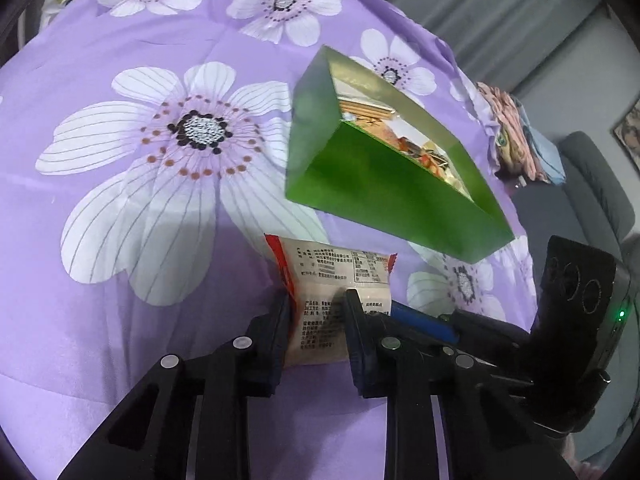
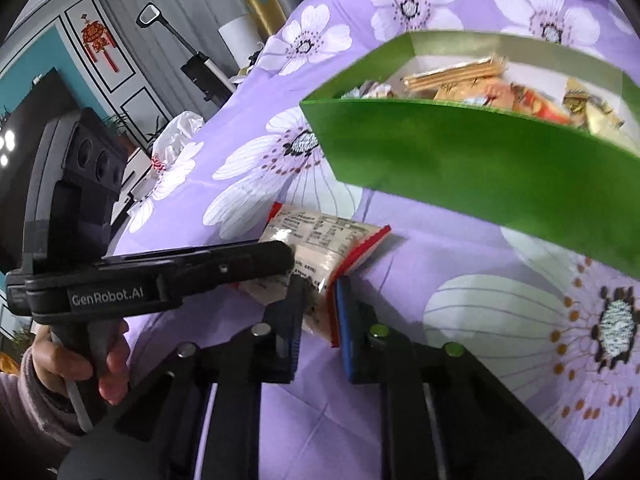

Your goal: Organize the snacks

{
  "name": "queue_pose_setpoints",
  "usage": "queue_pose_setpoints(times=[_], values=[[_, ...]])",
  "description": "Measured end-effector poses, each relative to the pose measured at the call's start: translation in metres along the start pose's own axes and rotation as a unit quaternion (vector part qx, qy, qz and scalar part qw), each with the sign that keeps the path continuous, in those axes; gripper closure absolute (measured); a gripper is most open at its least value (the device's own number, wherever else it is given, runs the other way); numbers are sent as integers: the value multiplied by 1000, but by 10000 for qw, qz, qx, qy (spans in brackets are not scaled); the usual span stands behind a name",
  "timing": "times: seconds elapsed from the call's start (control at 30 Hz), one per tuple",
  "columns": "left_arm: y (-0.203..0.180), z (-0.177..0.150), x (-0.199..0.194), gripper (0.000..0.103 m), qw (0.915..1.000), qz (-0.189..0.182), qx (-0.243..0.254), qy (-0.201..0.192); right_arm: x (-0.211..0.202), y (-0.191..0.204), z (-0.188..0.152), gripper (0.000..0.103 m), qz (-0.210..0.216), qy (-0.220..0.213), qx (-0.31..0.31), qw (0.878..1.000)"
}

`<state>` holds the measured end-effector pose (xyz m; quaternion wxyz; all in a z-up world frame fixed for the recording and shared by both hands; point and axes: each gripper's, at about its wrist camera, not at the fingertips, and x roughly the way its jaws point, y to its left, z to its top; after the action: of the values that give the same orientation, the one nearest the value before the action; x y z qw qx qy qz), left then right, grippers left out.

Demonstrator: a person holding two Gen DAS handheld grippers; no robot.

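1 snack packet point(image 1: 336, 300), white with red crimped ends and printed text, is being held just above or on the purple flowered cloth point(image 1: 120, 280), in front of the green box point(image 1: 384, 196). It is being pinched from 2 sides at once. The left gripper point(image 1: 316, 308) is being pressed onto the packet's near portion, its 2 jaws closed against the wrapper. The right gripper point(image 2: 320, 300) is being clamped on the packet's red-edged corner, with the wrapper squeezed between its blue pads point(image 2: 344, 320). Whether the packet is being lifted or is lying on the cloth cannot be told from these views.

The green box is standing open, just beyond the packet and apart from it. Several wrapped snacks point(image 2: 480, 84) are already lying inside, in gold, orange and red wrappers, so most of the sorting is being judged as done. No other loose snack is being seen on the cloth in either view, though part of the cloth is hidden by the grippers and the box.

What is being left, as judged from this, is the carrying of this 1 packet over the near wall of the box and its release among the others. A hand point(image 2: 108, 360) in a pale sleeve is being seen around the left gripper's handle.
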<state>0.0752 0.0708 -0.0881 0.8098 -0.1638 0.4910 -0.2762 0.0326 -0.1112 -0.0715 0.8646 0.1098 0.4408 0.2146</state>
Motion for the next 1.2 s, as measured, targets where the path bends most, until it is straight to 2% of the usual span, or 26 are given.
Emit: queue_pose_setpoints(times=[0.07, 0.5, 0.9, 1.2], values=[[-2, 0, -2, 77, 9999, -131, -52, 11, -8, 0, -2, 88, 17, -73, 30, 10000], [-55, 11, -17, 77, 9980, -207, 532, -255, -57, -4, 5, 88, -291, -637, -9, 9975], [-101, 62, -6, 77, 9929, -469, 986, -483, -93, -28, 44, 88, -709, -1189, -32, 9904], [-115, 95, 18, 77, 9916, -590, 1045, -474, -97, -57, 73, 88, -875, -1327, 44, 9873]])
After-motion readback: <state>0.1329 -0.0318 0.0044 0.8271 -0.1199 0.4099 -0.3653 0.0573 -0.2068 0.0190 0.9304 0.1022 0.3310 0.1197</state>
